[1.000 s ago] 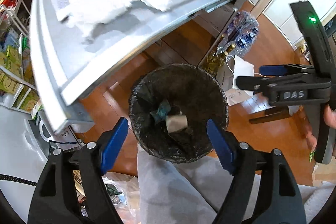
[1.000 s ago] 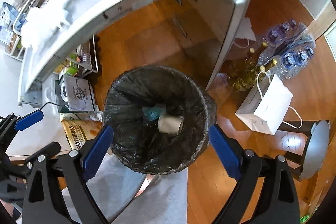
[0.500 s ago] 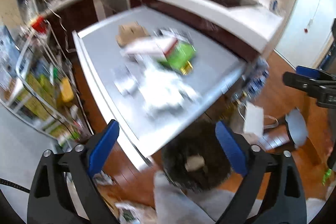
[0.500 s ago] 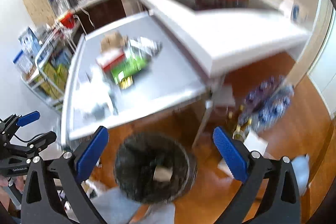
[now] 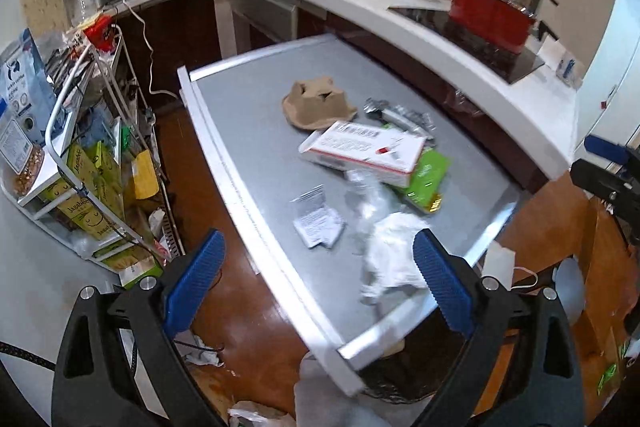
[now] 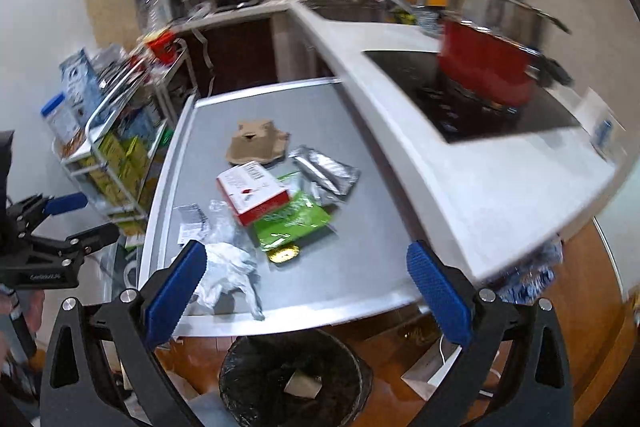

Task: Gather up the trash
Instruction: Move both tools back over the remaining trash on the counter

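Yellow-green cartons [image 5: 86, 205] on the white wire rack read "Jagabee", and a blue-and-white bag [image 5: 18, 99] above them says "coffee" — the finer print is too small to read. On the grey metal worktop [image 5: 256, 131] the trash lies in a loose heap: a brown moulded-pulp cup carrier [image 5: 316, 103], a red-and-white flat carton [image 5: 362, 151] over a green foil packet [image 5: 426, 177], silver pouches [image 6: 326, 169], a printed paper slip [image 5: 318, 221] and a crumpled white plastic bag [image 5: 394, 255]. Their lettering is blurred. The black-lined round bin [image 6: 294, 379] sits below the worktop's near edge, partly cut off. The left claw [image 5: 316, 283] and the right claw [image 6: 306, 291] both hang spread wide, gripping nothing.
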A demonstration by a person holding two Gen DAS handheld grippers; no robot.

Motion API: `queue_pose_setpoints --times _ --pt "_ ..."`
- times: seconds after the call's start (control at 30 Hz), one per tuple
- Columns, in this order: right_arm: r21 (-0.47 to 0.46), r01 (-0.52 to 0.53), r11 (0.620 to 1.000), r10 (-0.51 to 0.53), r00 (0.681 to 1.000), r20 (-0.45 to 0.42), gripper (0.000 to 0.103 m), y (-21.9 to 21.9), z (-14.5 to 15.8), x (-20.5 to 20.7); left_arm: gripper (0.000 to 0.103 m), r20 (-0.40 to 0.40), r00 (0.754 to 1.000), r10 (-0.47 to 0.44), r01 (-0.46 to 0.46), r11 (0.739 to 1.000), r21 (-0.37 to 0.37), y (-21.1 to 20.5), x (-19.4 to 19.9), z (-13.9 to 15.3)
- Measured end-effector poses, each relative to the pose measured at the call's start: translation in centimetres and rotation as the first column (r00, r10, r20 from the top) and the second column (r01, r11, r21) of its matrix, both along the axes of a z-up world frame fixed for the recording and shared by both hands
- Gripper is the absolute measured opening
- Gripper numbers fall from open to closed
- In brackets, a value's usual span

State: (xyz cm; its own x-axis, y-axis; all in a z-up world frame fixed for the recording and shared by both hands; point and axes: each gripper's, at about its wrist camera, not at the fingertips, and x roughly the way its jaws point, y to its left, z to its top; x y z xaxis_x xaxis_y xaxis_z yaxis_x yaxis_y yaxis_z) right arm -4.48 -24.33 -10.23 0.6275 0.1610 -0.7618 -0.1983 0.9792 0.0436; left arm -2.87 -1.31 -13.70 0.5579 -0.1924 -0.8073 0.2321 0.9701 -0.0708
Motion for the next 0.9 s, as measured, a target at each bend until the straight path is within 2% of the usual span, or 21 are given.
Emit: queue_pose_setpoints --times 0.2,0.27,0.4,0.53,0.6,0.7,0.9 --pt "-0.082 -0.074 0.994 0.067 0.995 -0.077 0.099 3.5 -2.6 4.9 0.096 -0.090 0.996 -0.020 0.020 1.000 -0.009 1.3 3.0 -3.0" --pt "-0.119 -0.086 0.989 0.074 0.992 -0.099 0.099 4.8 -3.7 6.7 0.096 -0.119 0.993 0.001 -0.004 1.000 -0.019 1.5 4.1 -3.9" --pt "-0.155 -0.080 0.985 0.063 0.992 -0.112 0.099 6.5 -5.2 9.3 0.096 -0.161 0.980 0.116 -0.125 0.991 -0.046 1.9 5.7 -5.3" --pt "-0.152 -0.110 0.982 0.089 0.986 -0.138 0.099 7.8 -6.3 11.7 0.076 -0.221 0.965 0.141 -0.162 0.983 -0.083 1.2 7.2 -6.7" --pt "-0.169 -0.144 0.975 0.118 0.981 -0.153 0.099 8.6 -6.9 12.9 0.075 -0.241 0.960 0.145 -0.168 0.982 -0.080 0.6 7.6 -7.5" --pt "-0.205 -0.188 0.961 0.153 0.973 -0.176 0.099 9.2 -7.6 14.3 0.075 -0.256 0.953 0.163 -0.197 0.974 -0.113 0.3 8.0 -8.0" --pt "-0.191 -0.234 0.953 0.193 0.958 -0.210 0.099 9.3 -8.4 15.8 0.075 -0.295 0.925 0.239 -0.286 0.950 -0.128 0.0 9.1 -9.4"
